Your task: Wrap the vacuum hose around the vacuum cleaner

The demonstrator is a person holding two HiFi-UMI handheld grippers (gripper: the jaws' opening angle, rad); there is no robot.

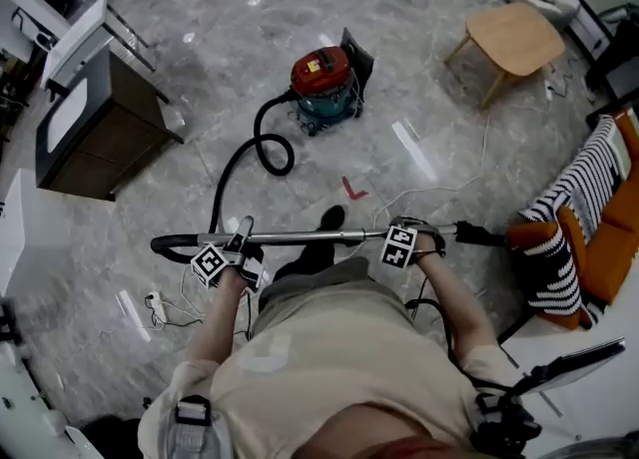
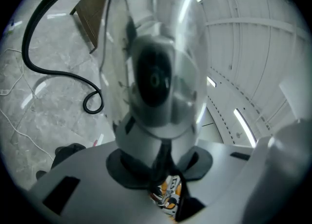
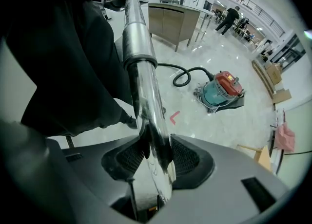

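Chrome fills the right gripper (image 3: 155,157) view: its fingers (image 3: 187,157) are clamped on the wand (image 3: 141,72), and the tube runs up the middle of the frame between the ribbed pads. In the left gripper (image 2: 163,162) view the fingers (image 2: 124,169) are likewise closed on something pale and rounded. It sits so close to the lens that it blurs, but it is most likely the wand's other end, near the handle.

The step in hand, as I judge it, is bringing the wand to the machine so the hose can be laid round it. Doing it well calls for firm grips and a level tube, so nothing twists in the pads. The wand is better walked around the body than pulled, since a tug on the hose could roll or tip the canister. The slack should fall in even turns without kinks. The white power strip (image 1: 154,299) on the floor at lower left is worth stepping clear of.

From the fingers outward — in the head view the wand spans lower centre, held by both grippers. The black hose (image 1: 235,163) leaves its left end, climbs the frame, makes one loop and joins the red-and-teal vacuum cleaner (image 1: 324,83). That stands on the grey stone floor (image 1: 419,88) at upper centre, well apart from both sets of fingers — none of the hose is wrapped yet.
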